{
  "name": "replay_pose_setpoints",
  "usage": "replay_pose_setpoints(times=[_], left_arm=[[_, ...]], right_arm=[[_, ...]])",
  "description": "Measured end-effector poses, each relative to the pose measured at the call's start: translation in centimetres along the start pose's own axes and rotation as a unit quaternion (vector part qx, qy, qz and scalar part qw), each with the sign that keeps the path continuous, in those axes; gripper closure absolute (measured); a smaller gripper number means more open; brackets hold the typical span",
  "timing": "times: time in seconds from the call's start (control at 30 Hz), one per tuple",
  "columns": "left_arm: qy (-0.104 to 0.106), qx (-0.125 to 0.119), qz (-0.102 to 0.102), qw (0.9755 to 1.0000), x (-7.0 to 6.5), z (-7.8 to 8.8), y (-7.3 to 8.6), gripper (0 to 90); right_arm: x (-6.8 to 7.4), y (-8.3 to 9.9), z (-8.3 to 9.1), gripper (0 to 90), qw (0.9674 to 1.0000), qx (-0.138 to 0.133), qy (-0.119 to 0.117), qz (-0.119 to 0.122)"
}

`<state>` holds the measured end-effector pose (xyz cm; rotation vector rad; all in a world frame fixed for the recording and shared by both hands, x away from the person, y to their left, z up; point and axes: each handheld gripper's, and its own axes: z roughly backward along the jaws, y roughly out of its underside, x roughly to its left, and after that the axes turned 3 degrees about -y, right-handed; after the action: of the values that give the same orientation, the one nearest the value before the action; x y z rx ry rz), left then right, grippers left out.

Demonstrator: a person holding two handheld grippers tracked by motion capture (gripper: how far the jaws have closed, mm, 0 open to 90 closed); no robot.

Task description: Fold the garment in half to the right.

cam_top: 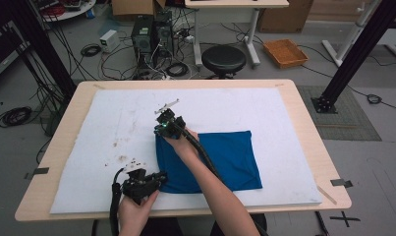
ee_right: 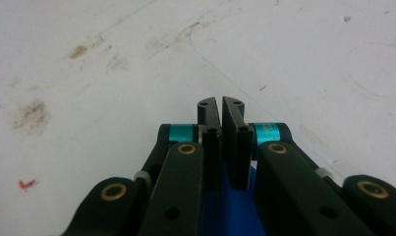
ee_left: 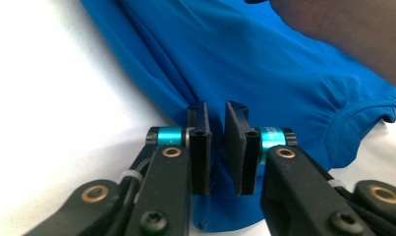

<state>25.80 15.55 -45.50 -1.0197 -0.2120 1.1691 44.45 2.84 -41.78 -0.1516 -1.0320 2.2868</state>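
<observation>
The blue shirt (cam_top: 220, 160) lies folded on the desk's white mat (cam_top: 107, 123), and both grippers, left (cam_top: 158, 179) near, right (cam_top: 161, 129) far, pinch its left edge for another fold.

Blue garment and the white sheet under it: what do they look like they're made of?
Blue garment: soft knit fabric, probably jersey, matte; it gathers into folds and has a stitched hem. White sheet: looks like thin matte padding or felt, stained and marked with faint lines; the exact material is unclear.

Cloth (cam_top: 220, 160) on mat (cam_top: 112, 128), table's (cam_top: 303, 123) centre-right
</observation>
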Motion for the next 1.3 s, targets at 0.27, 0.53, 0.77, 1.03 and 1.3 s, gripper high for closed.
replay_pose_setpoints(times=[0.27,0.53,0.77,1.03,1.3], left_arm=[[0.001,-0.016,-0.031,0.9994,-0.9,0.5,-0.6,85.5],[0.021,-0.033,-0.057,0.9976,-2.8,1.0,-1.8,86.3],[0.056,-0.034,-0.073,0.9952,-5.3,0.0,-3.0,87.4],[0.085,-0.027,-0.094,0.9916,-8.3,-2.5,-4.2,87.6],[0.089,-0.015,-0.107,0.9901,-10.0,-4.9,-4.3,88.0]], right_arm=[[-0.9,-0.1,2.1,86.9,0.9992,-0.033,-0.017,-0.015],[-1.9,0.1,5.1,86.9,0.9983,-0.053,-0.019,-0.013],[-3.5,0.8,8.1,86.9,0.9977,-0.065,-0.016,-0.012],[-5.9,2.5,11.3,87.0,0.9971,-0.073,-0.005,-0.022],[-8.1,4.5,13.9,87.4,0.9959,-0.082,0.01,-0.037]])
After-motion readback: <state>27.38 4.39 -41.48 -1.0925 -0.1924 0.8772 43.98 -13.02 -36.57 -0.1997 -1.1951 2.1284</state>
